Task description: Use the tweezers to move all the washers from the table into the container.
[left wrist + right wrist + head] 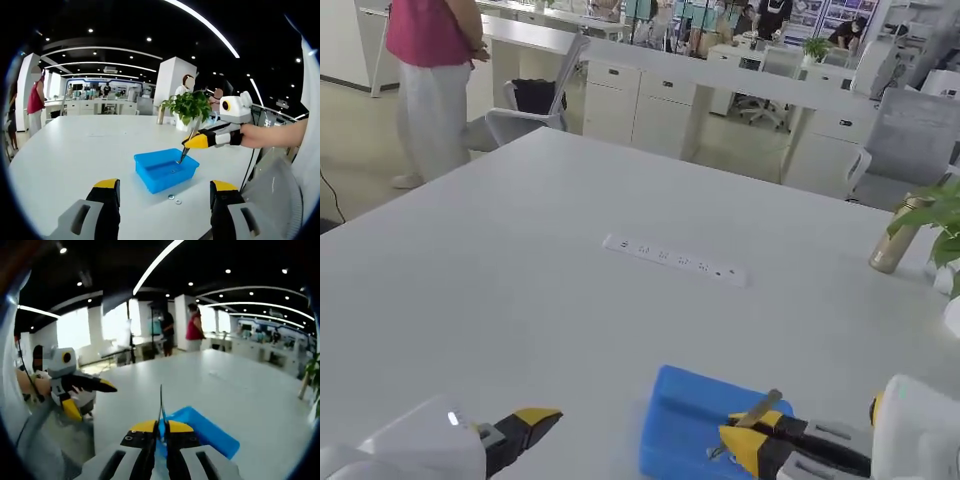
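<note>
tool: right gripper [194, 142] clenched on tweezers [185, 151], tips slanting down into blue container [150, 176] | target: two washers [174, 199] on table [75, 150] just outside its wall, on the side of the open, empty left gripper [164, 187]

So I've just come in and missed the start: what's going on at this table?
A person is working with two hand-held grippers. The right gripper is shut on tweezers, whose tips hang over the blue container. The left gripper is open and holds nothing, hovering near the container. Two washers lie on the table beside it, so the job isn't finished.
</note>
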A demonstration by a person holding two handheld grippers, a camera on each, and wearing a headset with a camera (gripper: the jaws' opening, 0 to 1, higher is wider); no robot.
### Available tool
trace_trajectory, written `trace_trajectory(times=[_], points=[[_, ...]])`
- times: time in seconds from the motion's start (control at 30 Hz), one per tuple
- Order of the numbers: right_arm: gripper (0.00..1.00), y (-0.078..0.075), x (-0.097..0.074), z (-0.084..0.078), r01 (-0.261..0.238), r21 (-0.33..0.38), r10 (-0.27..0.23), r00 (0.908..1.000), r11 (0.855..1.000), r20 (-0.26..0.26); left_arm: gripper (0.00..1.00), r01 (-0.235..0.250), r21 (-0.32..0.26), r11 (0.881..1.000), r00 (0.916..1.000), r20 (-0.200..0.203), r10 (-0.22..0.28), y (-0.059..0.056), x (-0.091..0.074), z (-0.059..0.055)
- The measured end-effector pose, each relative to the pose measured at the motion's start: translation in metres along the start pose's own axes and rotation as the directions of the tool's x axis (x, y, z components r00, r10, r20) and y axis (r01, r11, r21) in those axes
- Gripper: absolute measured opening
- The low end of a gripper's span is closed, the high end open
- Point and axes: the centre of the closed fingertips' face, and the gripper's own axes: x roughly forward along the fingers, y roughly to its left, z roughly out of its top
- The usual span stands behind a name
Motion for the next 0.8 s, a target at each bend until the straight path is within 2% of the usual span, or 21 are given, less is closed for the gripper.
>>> trace_trajectory(times=[0.17,0.37,0.47,0.6,0.8], points=[[0.03,-0.017,0.008,-0.005,0.044,0.068,-0.042,0.9986,0.997,-0.032,0.73,-0.001,-0.001,1.000,1.0000,-0.003,0.001,0.000,0.000,0.000],[0.03,-0.030,0.018,-0.013,0.069,0.132,-0.062,0.9962,0.989,-0.061,0.73,0.002,-0.001,1.000,1.0000,-0.004,-0.002,0.000,0.000,-0.001],[0.03,-0.038,0.026,-0.023,0.083,0.140,-0.069,0.9923,0.987,-0.103,0.73,0.007,0.001,1.000,0.9999,-0.008,-0.007,-0.001,0.001,-0.001],[0.03,-0.044,0.034,-0.031,0.080,0.163,-0.060,0.9905,0.983,-0.124,0.73,0.007,0.000,1.000,1.0000,-0.007,-0.007,-0.001,0.001,-0.001],[0.03,-0.048,0.043,-0.048,0.091,0.167,-0.062,0.9829,0.982,-0.174,0.73,0.005,-0.002,1.000,1.0000,-0.006,-0.005,-0.001,0.000,-0.001]])
